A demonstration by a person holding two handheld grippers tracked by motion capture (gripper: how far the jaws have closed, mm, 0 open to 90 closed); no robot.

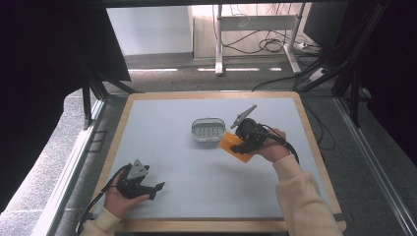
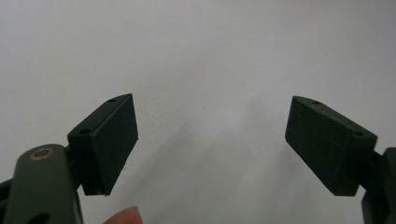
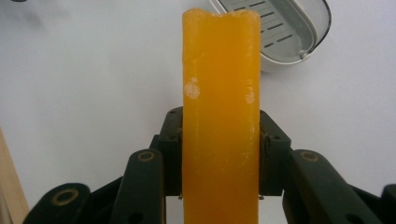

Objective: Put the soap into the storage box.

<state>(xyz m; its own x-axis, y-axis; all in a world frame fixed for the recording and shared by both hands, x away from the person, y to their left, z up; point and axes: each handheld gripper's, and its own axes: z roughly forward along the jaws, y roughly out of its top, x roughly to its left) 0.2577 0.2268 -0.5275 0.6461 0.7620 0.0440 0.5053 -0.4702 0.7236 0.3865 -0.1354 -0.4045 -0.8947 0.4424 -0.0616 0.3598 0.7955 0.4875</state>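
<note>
Nearest, the left gripper point(image 1: 156, 187) rests low on the table point(image 1: 196, 167) by the front edge, its jaws spread wide with nothing between them; its own view shows the two flat black pads point(image 2: 112, 140) angled over bare pale surface, a fingertip just at the bottom edge. It looks parked, probably to keep out of the way while the other hand works.

Farther in and to the right, the right gripper point(image 1: 244, 145) is clamped on an orange bar point(image 3: 221, 116), most likely soap. Its jaws press the bar's two long sides near the lower end, so most of its length sticks forward beyond the pads. That grip would suit lowering the free end first. The bar is a waxy, slightly translucent slab with rounded edges, a chipped or uneven far end and a couple of whitish scuffs.

Just beyond the bar sits a dish point(image 1: 208, 130), an oval white tray with a slotted grey insert, open side up, apparently plastic. In the high view the bar point(image 1: 231, 145) hangs just beside its right rim, not yet inside.
</note>
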